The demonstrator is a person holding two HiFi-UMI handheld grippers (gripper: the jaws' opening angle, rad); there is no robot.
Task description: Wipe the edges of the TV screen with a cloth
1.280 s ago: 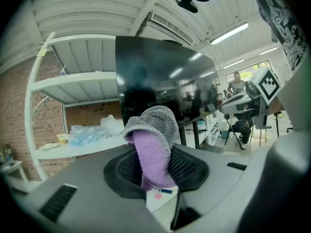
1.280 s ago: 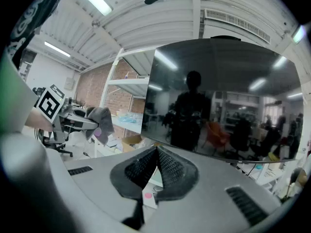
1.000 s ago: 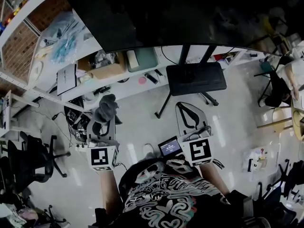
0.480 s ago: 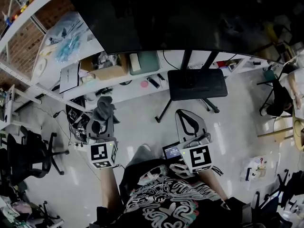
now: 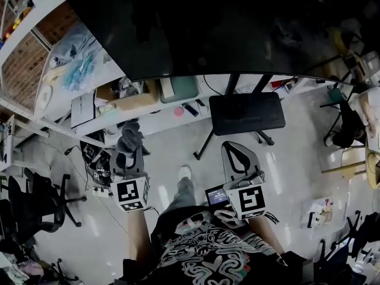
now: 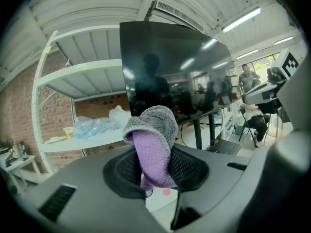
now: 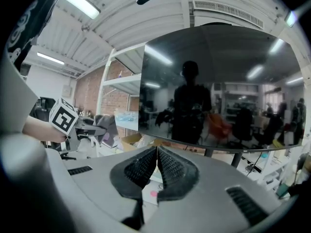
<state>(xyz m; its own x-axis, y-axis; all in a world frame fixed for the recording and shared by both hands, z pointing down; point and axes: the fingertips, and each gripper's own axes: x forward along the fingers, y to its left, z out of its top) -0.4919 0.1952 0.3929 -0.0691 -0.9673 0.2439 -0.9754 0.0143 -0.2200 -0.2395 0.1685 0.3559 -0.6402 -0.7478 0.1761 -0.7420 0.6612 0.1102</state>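
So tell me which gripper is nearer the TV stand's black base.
Right. The right gripper, shut and empty, hangs just short of the stand's base; the left gripper, shut on the cloth, is well off to its left.

No text, label or number can be read — the small screen (image 5: 217, 195) shows only an illegible blur.

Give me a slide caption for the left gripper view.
Left gripper holds a folded grey-and-purple cloth up, facing the dark TV screen.
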